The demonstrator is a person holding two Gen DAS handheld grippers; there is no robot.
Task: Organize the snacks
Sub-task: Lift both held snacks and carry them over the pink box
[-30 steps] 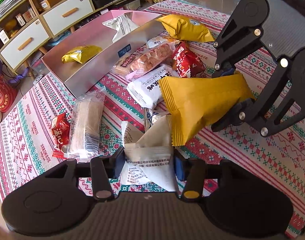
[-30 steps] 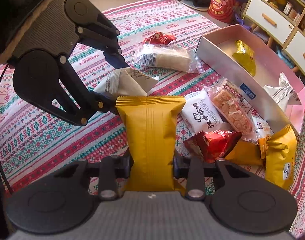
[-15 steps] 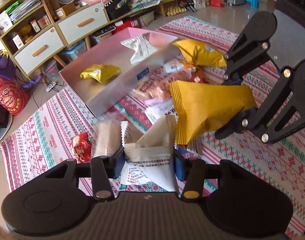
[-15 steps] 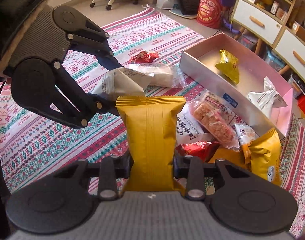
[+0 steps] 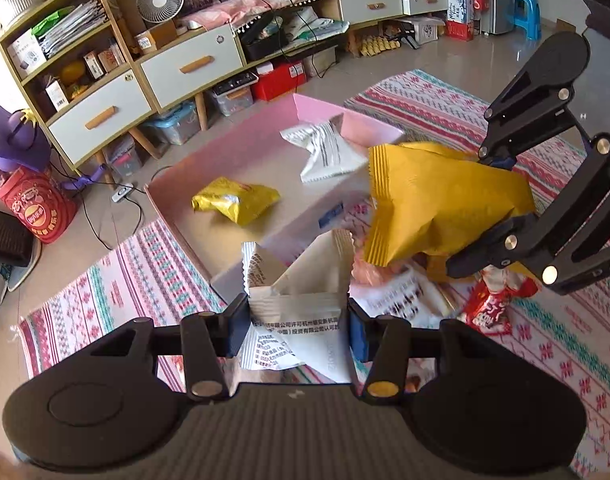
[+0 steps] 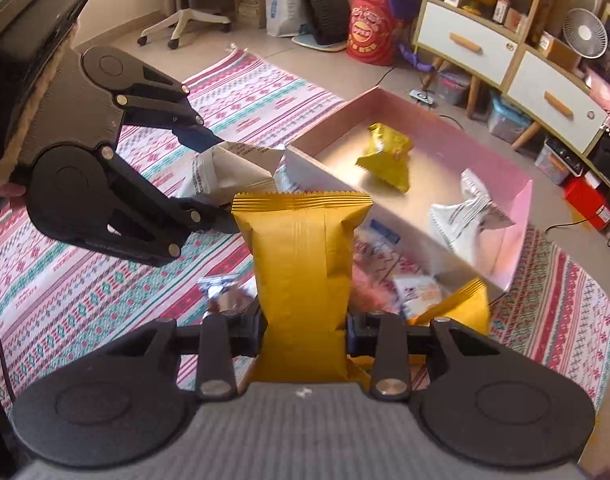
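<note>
Above the patterned rug (image 5: 153, 256), our left gripper (image 5: 299, 322) clamps a white snack packet (image 5: 301, 300), while our right gripper (image 6: 303, 330) pinches a yellow snack bag (image 6: 301, 256). Beyond both, the pink box (image 6: 329, 176) holds a gold packet (image 6: 387, 156) and a silver one (image 6: 467, 216); blurred snacks, perhaps biscuits, lie beside it.

both wrist views overlook the pink box (image 5: 173, 184).
</note>
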